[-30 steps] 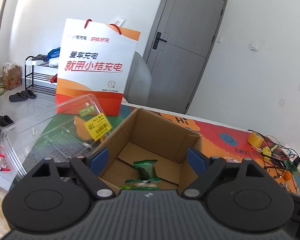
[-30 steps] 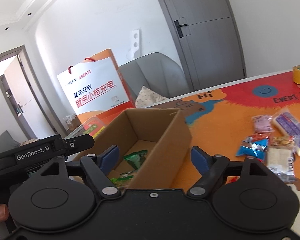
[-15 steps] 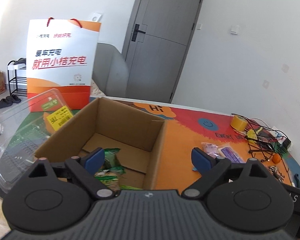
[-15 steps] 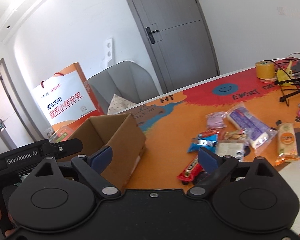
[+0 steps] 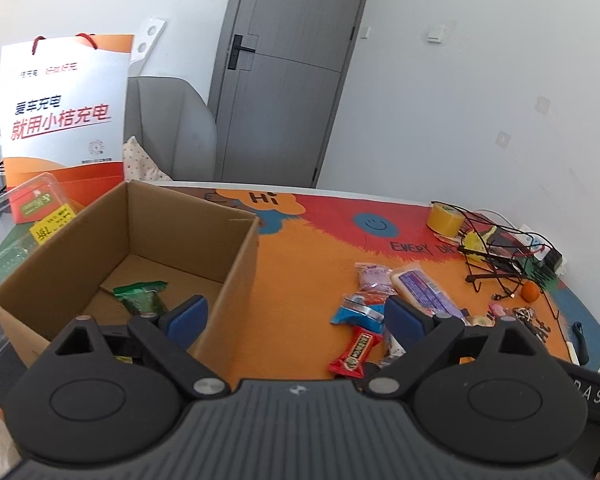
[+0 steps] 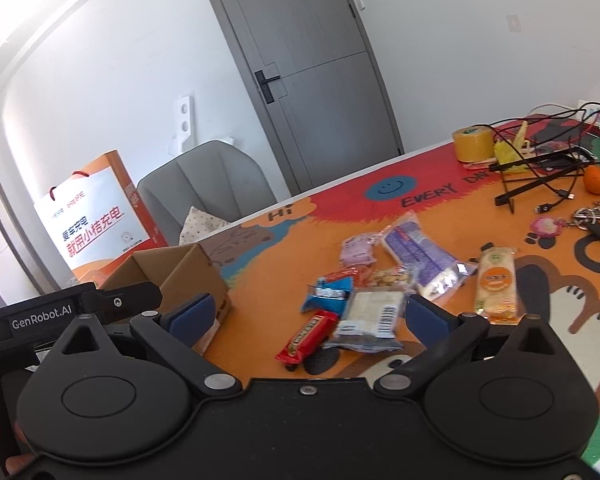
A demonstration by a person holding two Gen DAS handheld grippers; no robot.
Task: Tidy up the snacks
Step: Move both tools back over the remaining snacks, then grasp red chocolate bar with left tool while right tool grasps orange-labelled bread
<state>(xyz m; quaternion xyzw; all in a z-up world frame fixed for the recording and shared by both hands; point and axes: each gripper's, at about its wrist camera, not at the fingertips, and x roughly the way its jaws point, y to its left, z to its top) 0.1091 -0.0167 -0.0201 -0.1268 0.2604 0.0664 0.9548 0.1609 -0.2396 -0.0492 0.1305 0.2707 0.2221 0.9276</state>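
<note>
An open cardboard box (image 5: 236, 264) (image 6: 188, 268) stands on the orange mat with a green snack packet (image 5: 140, 298) inside. Right of it lies a pile of snacks: a red bar (image 5: 354, 352) (image 6: 308, 334), a blue packet (image 5: 356, 314) (image 6: 328, 292), a purple-labelled pack (image 5: 424, 290) (image 6: 418, 252), a white barcoded pack (image 6: 372, 312) and an orange-labelled pack (image 6: 496, 280). My left gripper (image 5: 296, 314) is open over the box's right wall, nothing between its fingers. My right gripper (image 6: 308, 316), its jaws still opening, hovers above the pile and grips nothing.
A white and orange paper bag (image 5: 64, 120) and a grey chair (image 5: 168, 128) stand behind the box. A clear plastic container (image 5: 28, 208) lies at the left. Yellow tape (image 5: 444, 220), tangled cables (image 5: 496, 248), a small orange (image 6: 596, 180) and keys (image 6: 592, 216) crowd the right end.
Both grippers have swung right, from over the box toward the snack pile. Their jaws have spread wider, the right one most. The box has slid to the left of both views.
</note>
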